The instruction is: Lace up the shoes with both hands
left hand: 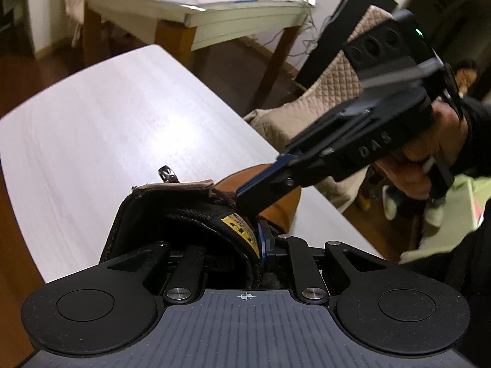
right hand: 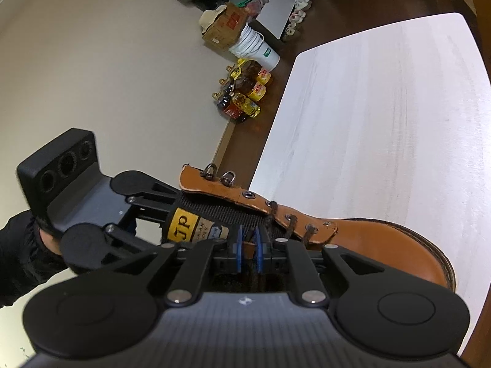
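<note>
Both jaws look nearly closed, your right gripper [right hand: 249, 247] maybe pinching the dark lace [right hand: 270, 214], your left gripper [left hand: 267, 239] at the tongue [right hand: 196, 222] of the stiff brown boot [right hand: 383, 245] on the white table [right hand: 383, 122], so grab that thin, floppy lace near its tip.

Both tongs are crowded in over the brown boot [right hand: 383, 245]: the right gripper [left hand: 245, 197] dips at its tongue, and the left gripper [right hand: 159, 214] noses in from the collar side. Beyond the toe, the white tabletop [right hand: 383, 107] lies bare, plenty of room to swing out.
</note>
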The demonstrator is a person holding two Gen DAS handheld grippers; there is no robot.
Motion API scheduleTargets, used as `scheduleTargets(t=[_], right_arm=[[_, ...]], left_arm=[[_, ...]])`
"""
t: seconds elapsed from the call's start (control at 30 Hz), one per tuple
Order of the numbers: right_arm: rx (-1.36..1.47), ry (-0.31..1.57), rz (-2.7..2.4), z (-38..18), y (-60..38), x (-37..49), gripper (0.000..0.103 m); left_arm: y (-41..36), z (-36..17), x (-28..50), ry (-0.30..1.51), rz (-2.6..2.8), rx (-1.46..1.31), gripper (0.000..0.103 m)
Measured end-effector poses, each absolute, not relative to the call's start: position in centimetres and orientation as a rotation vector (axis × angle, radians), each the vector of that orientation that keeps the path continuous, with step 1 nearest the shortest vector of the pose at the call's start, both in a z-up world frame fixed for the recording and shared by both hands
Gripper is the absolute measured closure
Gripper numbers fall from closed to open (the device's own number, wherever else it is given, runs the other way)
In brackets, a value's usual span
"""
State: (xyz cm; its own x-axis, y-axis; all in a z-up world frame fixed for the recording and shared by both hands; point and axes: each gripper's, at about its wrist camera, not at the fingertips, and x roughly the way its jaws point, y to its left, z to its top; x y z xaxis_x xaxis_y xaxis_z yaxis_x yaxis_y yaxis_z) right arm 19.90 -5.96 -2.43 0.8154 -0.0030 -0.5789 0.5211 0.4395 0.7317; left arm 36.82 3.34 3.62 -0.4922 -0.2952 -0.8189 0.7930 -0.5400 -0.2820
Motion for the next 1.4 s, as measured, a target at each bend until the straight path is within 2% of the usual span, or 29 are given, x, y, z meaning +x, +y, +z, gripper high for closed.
scheduleTargets(t=[0.17, 0.23, 0.4, 0.57, 0.7, 0.9, 1.1, 1.23, 1.4], right_arm=[[1.122, 0.545, -0.332, -3.2, -6.5, 20.2, 0.091], [1.120, 0.555, -0.336, -3.1, -6.6, 20.3, 0.097], [1.082, 0.587, -0.370, -2.2, -6.5, 20.5, 0.103], [1.133, 0.508, -0.438, -1.7, -7.5, 18.6, 0.102], [1.245, 0.462, -0.377, -2.8, -7.7, 18.1, 0.097], [1.189, 0.499, -0.367, -3.5, -6.5, 19.1, 0.089], [1.182, 0.513, -0.362, -3.7, -7.2, 20.8, 0.090], [1.089, 0.569, -0.381, -2.3, -6.4, 21.8, 0.099], [1.089, 0.533, -0.393, -1.4, -7.1, 21.8, 0.101]], left_arm=[[3.6, 3.9, 36.1, 0.826, -2.073, 0.995, 0.088], [3.8, 4.0, 35.7, 0.803, -2.075, 1.018, 0.088], [3.7, 4.0, 35.8, 0.831, -2.069, 1.020, 0.088], [3.4, 3.7, 36.5, 0.880, -2.060, 0.992, 0.088], [3.9, 3.7, 36.3, 0.812, -2.087, 0.983, 0.088], [5.1, 3.8, 36.0, 0.702, -2.131, 0.962, 0.088], [5.5, 3.9, 35.4, 0.647, -2.132, 0.979, 0.088], [5.5, 3.9, 35.3, 0.643, -2.130, 0.988, 0.088], [4.9, 3.9, 35.6, 0.689, -2.111, 0.962, 0.088]])
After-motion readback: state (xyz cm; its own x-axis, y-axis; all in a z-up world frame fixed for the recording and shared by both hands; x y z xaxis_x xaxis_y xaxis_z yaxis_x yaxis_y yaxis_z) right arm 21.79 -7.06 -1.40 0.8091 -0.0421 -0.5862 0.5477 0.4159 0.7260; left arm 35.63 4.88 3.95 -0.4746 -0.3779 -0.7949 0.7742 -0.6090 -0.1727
